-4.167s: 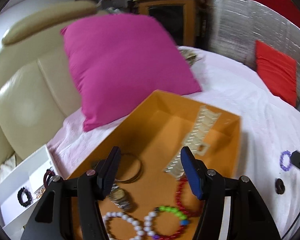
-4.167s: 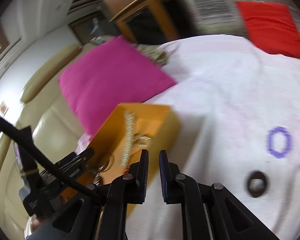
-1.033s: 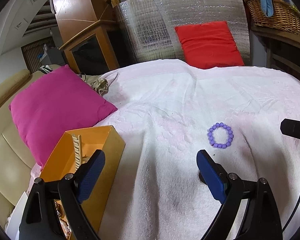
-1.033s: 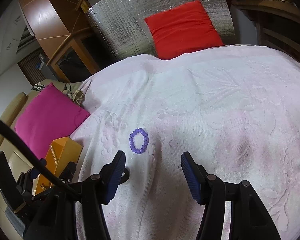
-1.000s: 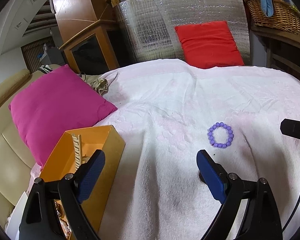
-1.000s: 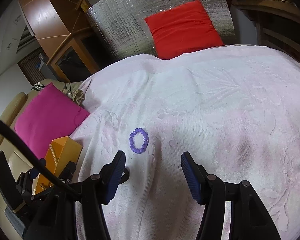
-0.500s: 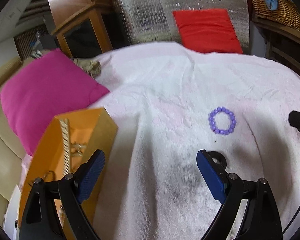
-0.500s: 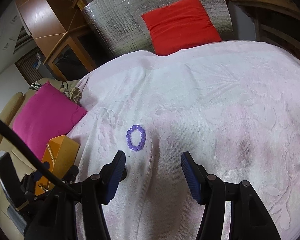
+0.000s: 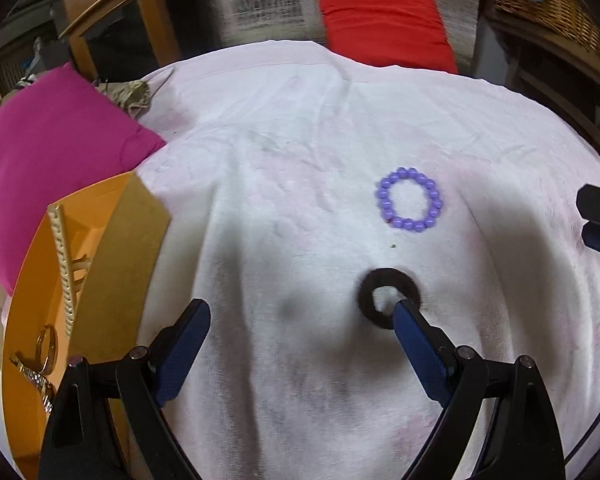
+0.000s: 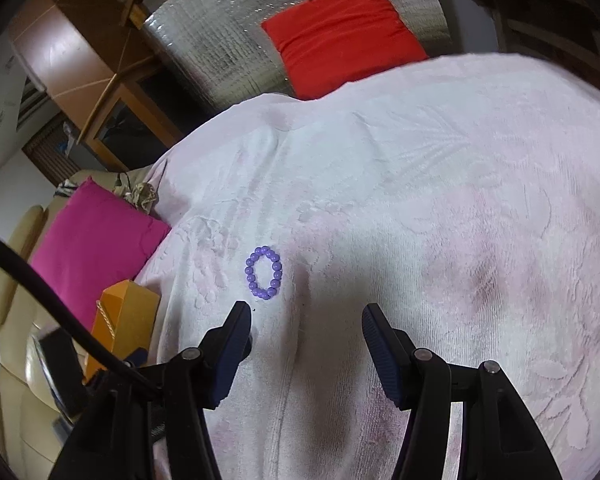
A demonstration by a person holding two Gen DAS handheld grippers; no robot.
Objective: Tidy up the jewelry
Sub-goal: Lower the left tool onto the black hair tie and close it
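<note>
- Jewelry is partly sorted, I judge: the orange box (image 9: 100, 264) already holds a gold chain strap (image 9: 62, 256), a ring-shaped piece and a watch-like piece, while two pieces lie outside it on the white bedspread (image 9: 300, 140).
- Purple bead bracelet (image 9: 410, 199) lies flat, a closed loop, well right of the box.
- Black ring band (image 9: 388, 292) lies nearer me than the bracelet, touching one of my left fingers (image 9: 418, 344).
- My left gripper (image 9: 296, 344) is released, spread wide; my right gripper (image 10: 306, 344) too, holding nothing.
</note>
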